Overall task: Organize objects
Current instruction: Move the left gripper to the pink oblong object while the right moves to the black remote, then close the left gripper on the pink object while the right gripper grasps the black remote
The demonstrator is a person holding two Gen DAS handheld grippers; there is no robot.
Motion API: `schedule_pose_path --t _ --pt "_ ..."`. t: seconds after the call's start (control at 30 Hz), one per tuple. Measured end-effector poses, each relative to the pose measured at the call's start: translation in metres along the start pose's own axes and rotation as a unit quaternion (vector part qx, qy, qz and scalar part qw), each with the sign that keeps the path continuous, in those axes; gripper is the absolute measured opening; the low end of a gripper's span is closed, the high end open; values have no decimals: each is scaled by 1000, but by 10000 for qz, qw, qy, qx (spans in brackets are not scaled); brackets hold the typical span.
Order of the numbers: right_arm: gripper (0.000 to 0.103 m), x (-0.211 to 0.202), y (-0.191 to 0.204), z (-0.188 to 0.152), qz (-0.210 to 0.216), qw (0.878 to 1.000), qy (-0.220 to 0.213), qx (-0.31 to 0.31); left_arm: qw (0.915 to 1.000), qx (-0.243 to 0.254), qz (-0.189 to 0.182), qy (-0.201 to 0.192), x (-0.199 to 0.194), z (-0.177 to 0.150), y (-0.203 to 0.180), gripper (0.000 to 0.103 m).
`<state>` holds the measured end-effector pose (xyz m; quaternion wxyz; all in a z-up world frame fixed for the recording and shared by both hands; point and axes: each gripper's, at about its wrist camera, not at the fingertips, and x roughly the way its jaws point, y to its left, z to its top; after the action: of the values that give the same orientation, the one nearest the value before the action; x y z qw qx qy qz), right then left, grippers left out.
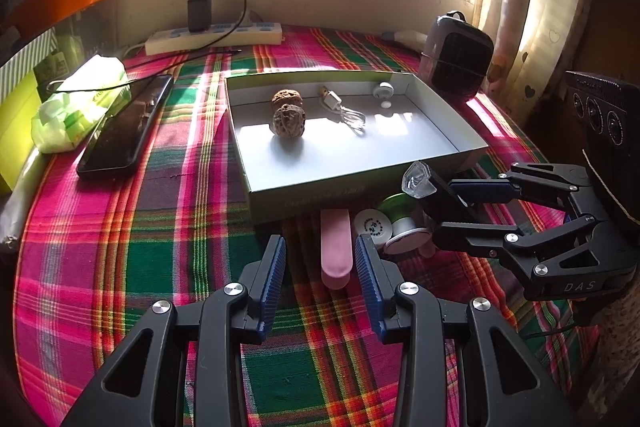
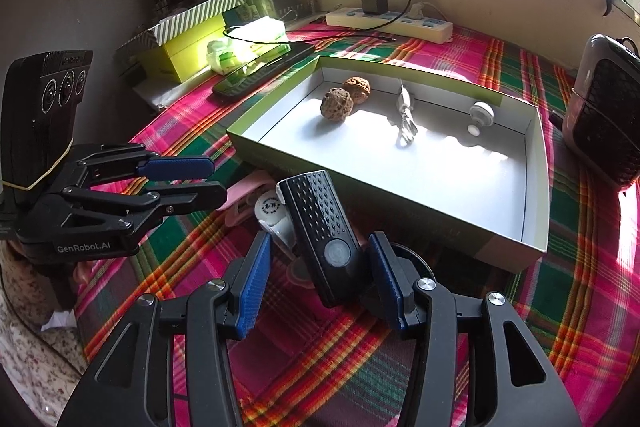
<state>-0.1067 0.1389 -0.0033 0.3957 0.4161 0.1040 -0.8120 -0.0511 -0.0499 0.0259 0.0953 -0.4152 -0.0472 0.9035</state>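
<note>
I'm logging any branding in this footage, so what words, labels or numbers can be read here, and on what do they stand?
"DAS": on the black body of the right gripper, left wrist view.
"GenRobot.AI": on the black body of the left gripper, right wrist view.
Too blurred to read: faint print on the front wall of the shallow green cardboard box; the emblem on the small round white cap; green print on the plastic tissue pack.

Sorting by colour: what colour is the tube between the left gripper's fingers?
Pink; the tube shows best in the left wrist view.
</note>
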Motion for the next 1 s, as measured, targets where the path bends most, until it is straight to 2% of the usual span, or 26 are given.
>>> schedule_pose_path --t 0.3,0.47,0.63,1.0 --pt "50 -2 -9 -1 88 9992 -118 378 10000 -27 13 69 4 -2 2 35" --pt "36 -1 -11 -4 -7 9988 -89 489 9999 -32 -15 100 6 -2 2 35" --pt "30 -3 -10 -8 -26 9984 -140 539 9999 -29 -55 112 7 -3 1 35" --pt "29 -25 -18 -23 -303 9949 -399 877 9999 22 -60 141 10 -3 -3 35"
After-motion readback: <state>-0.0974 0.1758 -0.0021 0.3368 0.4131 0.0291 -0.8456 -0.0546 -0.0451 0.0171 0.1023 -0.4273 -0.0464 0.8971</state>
